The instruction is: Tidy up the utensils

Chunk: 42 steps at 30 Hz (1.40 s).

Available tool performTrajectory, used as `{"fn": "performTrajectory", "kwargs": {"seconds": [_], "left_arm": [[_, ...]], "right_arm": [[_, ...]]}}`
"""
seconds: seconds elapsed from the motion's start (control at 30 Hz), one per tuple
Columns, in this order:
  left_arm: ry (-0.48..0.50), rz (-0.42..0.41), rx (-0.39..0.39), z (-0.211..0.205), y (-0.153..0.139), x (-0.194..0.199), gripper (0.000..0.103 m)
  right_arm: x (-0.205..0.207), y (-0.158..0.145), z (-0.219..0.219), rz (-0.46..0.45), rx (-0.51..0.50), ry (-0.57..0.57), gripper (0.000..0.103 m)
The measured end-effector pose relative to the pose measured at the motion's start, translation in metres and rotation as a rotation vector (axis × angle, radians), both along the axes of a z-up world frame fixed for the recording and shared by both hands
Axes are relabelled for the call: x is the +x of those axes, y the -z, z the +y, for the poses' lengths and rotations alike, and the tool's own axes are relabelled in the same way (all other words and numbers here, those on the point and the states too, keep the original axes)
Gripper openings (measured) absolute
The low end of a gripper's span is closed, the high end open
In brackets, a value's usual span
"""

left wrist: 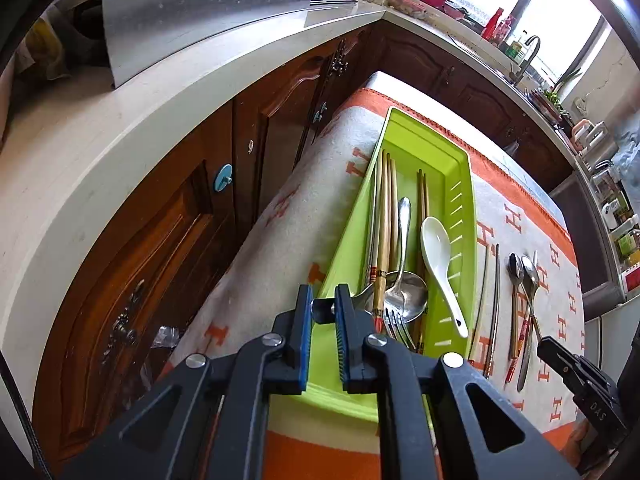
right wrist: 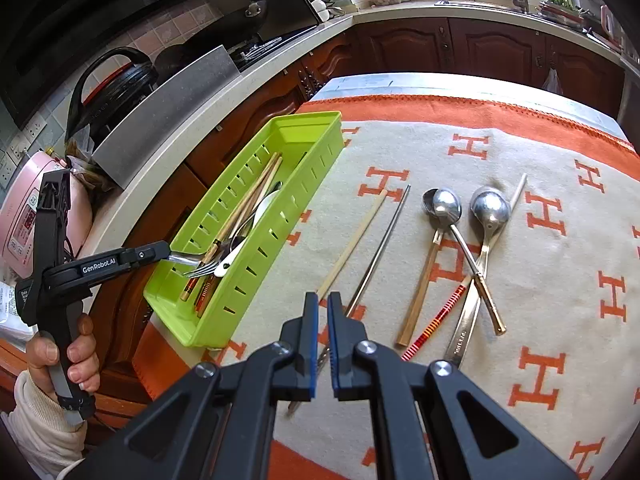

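The table's orange-and-cream cloth (right wrist: pixel 460 280) carries the green tray (right wrist: pixel 224 320) at its left edge, beside the counter. The sorting looks roughly half done: wooden chopsticks (left wrist: pixel 386 216), a large steel spoon (left wrist: pixel 404 288) and a white ceramic spoon (left wrist: pixel 438 256) already lie lengthwise in the tray. Left on the cloth to the tray's right are a pale chopstick (right wrist: pixel 352 244) and a steel one (right wrist: pixel 380 248) side by side, then two metal spoons (right wrist: pixel 464 212) crossed with a red-striped chopstick (right wrist: pixel 436 320).

The left gripper (left wrist: pixel 323 300) reaches over the tray's near end, jaws closed on the handle of a fork (right wrist: pixel 202 269) whose tines point across the utensils inside; from the right wrist view the fork seems to hang just above them rather than rest, though that is hard to judge.

The right gripper (right wrist: pixel 322 312) hovers low over the near ends of the two loose chopsticks, jaws parted by a narrow gap, gripping nothing.
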<state>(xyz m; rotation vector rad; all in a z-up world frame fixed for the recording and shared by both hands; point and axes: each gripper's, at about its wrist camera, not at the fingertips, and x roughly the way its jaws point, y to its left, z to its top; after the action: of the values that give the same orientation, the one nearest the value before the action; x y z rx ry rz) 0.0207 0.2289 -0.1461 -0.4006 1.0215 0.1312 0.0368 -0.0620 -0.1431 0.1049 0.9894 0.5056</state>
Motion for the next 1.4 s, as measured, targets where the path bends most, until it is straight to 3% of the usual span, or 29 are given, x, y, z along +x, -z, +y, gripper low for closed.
{"fn": "performTrajectory", "kwargs": {"seconds": [0.13,0.47,0.57,1.03,1.3,1.4], "left_arm": [[0.018,0.016,0.066,-0.011,-0.002,-0.010,0.009],[-0.006,0.015,0.054,-0.018,-0.003,-0.018,0.009],[-0.007,-0.009,0.038,-0.017,-0.010,-0.019,0.006],[0.052,-0.179,0.131,-0.035,-0.077,-0.019,0.002],[0.122,-0.134,0.146,-0.040,-0.081,-0.005,0.002],[0.147,-0.084,0.109,-0.039,-0.072,0.008,0.002]], "right_arm": [[0.000,0.000,0.000,-0.001,0.003,-0.002,0.005],[-0.004,-0.002,0.000,-0.011,0.010,-0.011,0.004],[-0.005,-0.003,-0.002,-0.012,0.012,-0.010,0.005],[-0.006,-0.003,-0.002,-0.016,0.016,-0.020,0.005],[-0.006,-0.001,-0.002,-0.007,0.023,-0.015,0.005],[-0.006,0.000,-0.001,-0.002,0.022,-0.015,0.005]]}}
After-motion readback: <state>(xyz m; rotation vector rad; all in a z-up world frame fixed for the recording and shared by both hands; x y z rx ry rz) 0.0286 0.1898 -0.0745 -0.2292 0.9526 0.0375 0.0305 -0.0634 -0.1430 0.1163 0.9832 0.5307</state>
